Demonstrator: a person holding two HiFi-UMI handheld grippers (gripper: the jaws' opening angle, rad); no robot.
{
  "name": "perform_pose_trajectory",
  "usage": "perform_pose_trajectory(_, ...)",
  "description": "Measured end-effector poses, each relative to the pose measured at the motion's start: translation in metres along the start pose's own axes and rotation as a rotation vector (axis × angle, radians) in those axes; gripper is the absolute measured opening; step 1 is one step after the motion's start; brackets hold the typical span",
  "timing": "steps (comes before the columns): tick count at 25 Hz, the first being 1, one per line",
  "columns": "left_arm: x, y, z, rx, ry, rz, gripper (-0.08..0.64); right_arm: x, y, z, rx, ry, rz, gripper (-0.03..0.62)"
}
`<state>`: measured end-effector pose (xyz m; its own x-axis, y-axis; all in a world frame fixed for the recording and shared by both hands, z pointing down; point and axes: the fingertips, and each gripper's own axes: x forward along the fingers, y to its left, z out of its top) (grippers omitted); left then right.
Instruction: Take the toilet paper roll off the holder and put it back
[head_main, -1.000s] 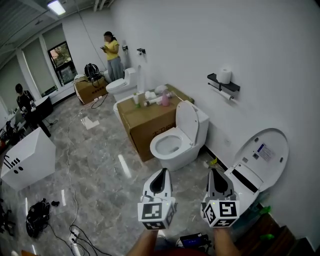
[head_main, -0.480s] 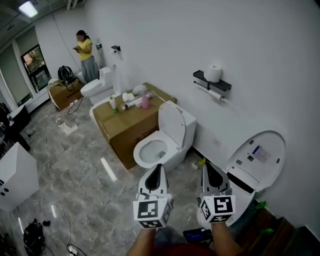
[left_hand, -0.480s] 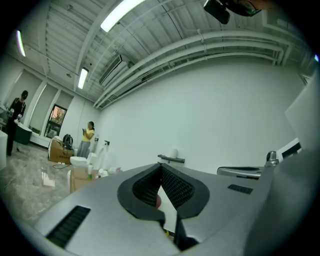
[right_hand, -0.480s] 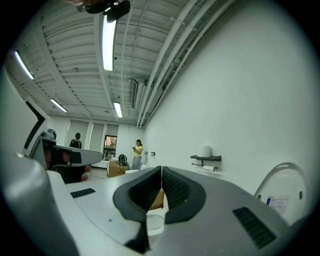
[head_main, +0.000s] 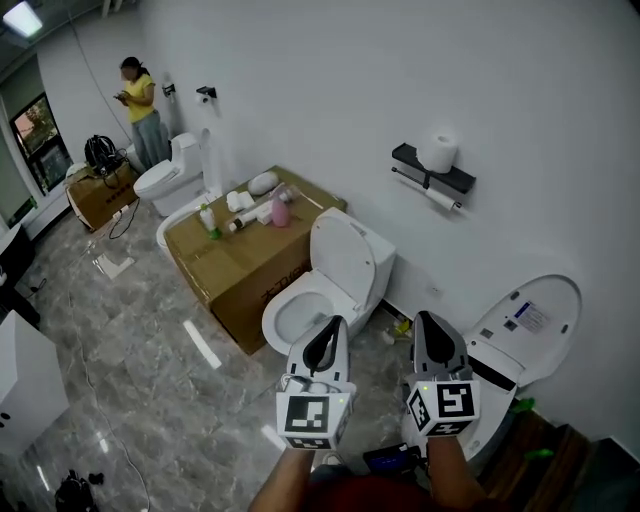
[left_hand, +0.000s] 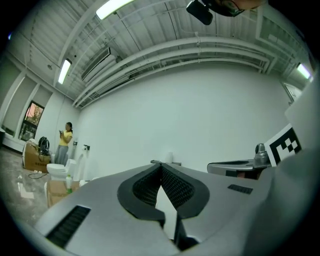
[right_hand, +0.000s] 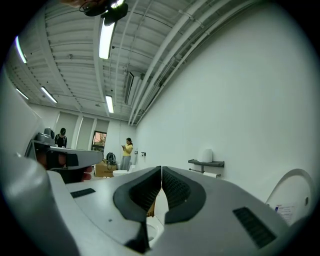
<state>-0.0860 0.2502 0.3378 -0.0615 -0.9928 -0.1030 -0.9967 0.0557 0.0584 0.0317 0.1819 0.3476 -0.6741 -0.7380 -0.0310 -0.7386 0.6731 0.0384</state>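
Observation:
A white toilet paper roll (head_main: 438, 153) stands upright on a black wall holder (head_main: 455, 181). A second roll (head_main: 440, 199) hangs on the bar under the shelf. My left gripper (head_main: 333, 326) and right gripper (head_main: 428, 322) are held side by side low in the head view, well short of the holder and below it. Both are shut with nothing between the jaws. In the right gripper view the roll (right_hand: 206, 155) sits on the holder (right_hand: 216, 164), to the right of the shut gripper (right_hand: 161, 169). In the left gripper view the roll (left_hand: 169, 157) shows faintly just past the shut gripper (left_hand: 160, 164).
A white toilet (head_main: 330, 290) with its lid up stands just ahead of my grippers. Left of it is a cardboard box (head_main: 240, 260) with bottles on top. Another toilet lid (head_main: 525, 320) leans at the right wall. A person in yellow (head_main: 137, 100) stands far off beside another toilet (head_main: 165, 182).
Both grippers have travelled level across the room towards the wall, side by side. The toilet and the holder now lie closer ahead. The jaws stay shut.

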Motion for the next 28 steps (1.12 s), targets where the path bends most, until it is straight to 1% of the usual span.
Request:
perform_pose_trajectory(3, 0.016, 0.014, -0.001, 0.005, -0.028, -0.002, 0.012, 0.018, -0.001, -0.004, -0.001, 0.004, -0.028, 0.018)
perform_pose_trajectory(6, 0.034, 0.025, -0.008, -0.01, -0.028, 0.004, 0.012, 0.032, -0.008, -0.007, -0.004, 0.004, -0.051, 0.018)
perform_pose_trajectory(11, 0.077, 0.031, -0.022, -0.006, -0.007, -0.023, 0.012, 0.066, -0.033, -0.018, 0.004, 0.004, -0.088, 0.019)
perform_pose_trajectory(15, 0.12, 0.033, -0.024, 0.002, -0.017, -0.042, 0.012, 0.101, -0.056, -0.026, 0.013, 0.007, -0.098, 0.018)
perform_pose_trajectory(18, 0.167, 0.03, -0.024, 0.011, -0.019, -0.064, 0.012, 0.137, -0.085, -0.025, 0.019, -0.005, -0.108, 0.018)
perform_pose_trajectory(21, 0.22, 0.025, -0.027, -0.005, -0.011, -0.09, 0.012, 0.174, -0.12, -0.024, 0.022, -0.012, -0.118, 0.018)
perform_pose_trajectory(24, 0.275, 0.016, -0.027, 0.004, -0.01, -0.112, 0.012, 0.209, -0.159, -0.022, 0.025, -0.014, -0.134, 0.018)
perform_pose_trajectory(28, 0.347, 0.003, -0.032, 0.009, 0.0, -0.126, 0.012, 0.25, -0.215, -0.023, 0.053, -0.017, -0.169, 0.018)
